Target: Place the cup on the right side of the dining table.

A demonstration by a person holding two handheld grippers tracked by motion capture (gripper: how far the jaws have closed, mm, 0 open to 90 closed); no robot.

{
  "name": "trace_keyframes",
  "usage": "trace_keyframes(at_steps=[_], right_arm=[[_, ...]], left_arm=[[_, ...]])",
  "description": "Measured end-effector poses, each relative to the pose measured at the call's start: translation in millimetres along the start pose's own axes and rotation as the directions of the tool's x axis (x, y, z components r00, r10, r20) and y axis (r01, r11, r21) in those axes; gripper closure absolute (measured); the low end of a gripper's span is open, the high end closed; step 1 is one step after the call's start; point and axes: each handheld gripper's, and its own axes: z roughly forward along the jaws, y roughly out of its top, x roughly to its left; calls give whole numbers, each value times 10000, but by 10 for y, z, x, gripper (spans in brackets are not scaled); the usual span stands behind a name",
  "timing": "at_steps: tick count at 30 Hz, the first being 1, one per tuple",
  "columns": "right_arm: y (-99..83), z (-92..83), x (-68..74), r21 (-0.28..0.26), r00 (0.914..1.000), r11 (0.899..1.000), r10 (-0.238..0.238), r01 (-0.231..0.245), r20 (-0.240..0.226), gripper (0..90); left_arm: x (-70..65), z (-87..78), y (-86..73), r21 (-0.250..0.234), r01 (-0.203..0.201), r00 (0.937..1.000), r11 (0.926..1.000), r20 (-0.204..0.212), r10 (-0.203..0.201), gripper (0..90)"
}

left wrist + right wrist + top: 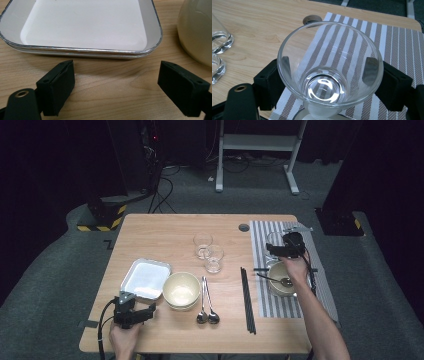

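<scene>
Glass [329,72] between the jaws of the right claw [329,82], a black pad pressed against each side of the clear wall, seen through the glass itself. Held upright, mouth up, base just above the striped mat [392,42]. From the high view, right claw [280,251] above the far part of the mat [320,285], glass [274,240] just at its far side, right hand [295,267] behind it. Just near of this claw on the mat, a bowl [282,282] with a spoon [280,281] lying in it. To the left of the claw, well apart on the bare wood, two more glasses [208,251] standing close together; the same pair [218,50] at the left edge of the right gripper view. Between the mat and those glasses, nearer the person, a pair of black chopsticks [247,300].

Left claw [117,90] wide open, nothing between the jaws, only bare bench [110,80] in the gap. Straight ahead of it, just beyond the jaw tips and apart from them, a white square tray [82,27] with a metal rim. Ahead and to the right, the rounded side of a cream bowl [197,30]. From the high view, left claw [134,312] low at the near left corner of the bench [165,227], held in the left hand [124,337], tray [146,279] just beyond it, cream bowl [181,290] beside the tray, two spoons [206,302] lying side by side past that bowl.
</scene>
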Motion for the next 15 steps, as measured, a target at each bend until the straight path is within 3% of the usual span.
trace_keyframes(at_steps=[15], right_arm=[[100,70,42,207,9999,9997,-137,136,74,191]], left_arm=[[-64,20,-55,-276,-434,9980,9987,-473,421,145]])
